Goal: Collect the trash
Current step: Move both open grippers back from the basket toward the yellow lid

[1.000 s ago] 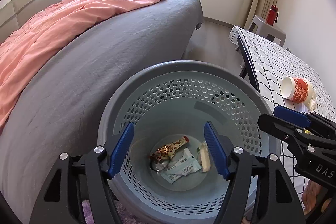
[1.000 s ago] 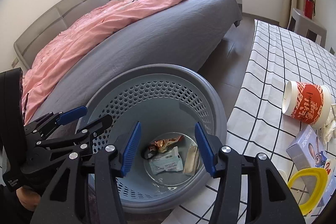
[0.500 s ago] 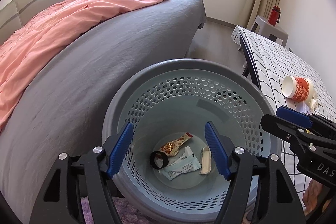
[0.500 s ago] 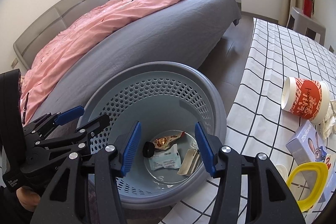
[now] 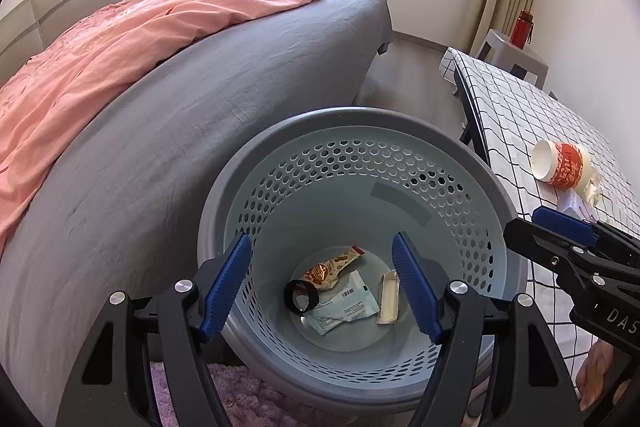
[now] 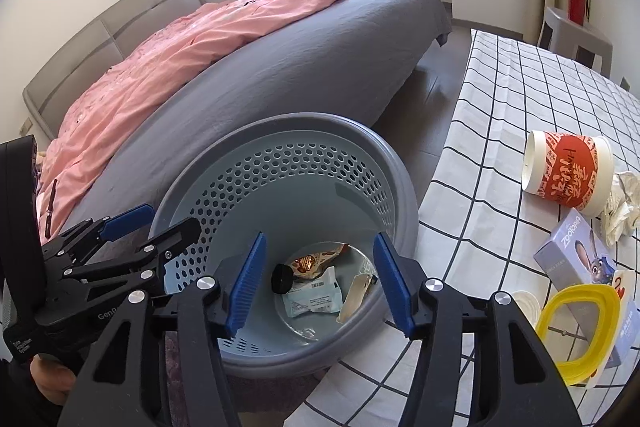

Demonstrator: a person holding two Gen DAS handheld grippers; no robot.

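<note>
While both grippers hang over the round gray bin (image 5: 404,131) at the lower middle of each frame, neither has hold of anything. The left gripper (image 5: 326,285) is partly spread with its jaws opening, nothing between the blue pads. The right gripper (image 6: 318,279) is about half spread, its jaws also opening, and likewise empty. At the bottom of the bin lie an orange snack wrapper (image 5: 334,265), a small black ring (image 5: 300,299), a white packet (image 5: 346,301) and a pale strip (image 5: 389,297). In the right wrist view, right of the frame, a checked table (image 6: 504,95) carries a tipped red paper cup (image 6: 568,173), a crumpled tissue (image 6: 622,205), a small box (image 6: 576,255) and a yellow ring (image 6: 578,331). A bed (image 6: 280,59) with a pink cover fills the upper left.
</note>
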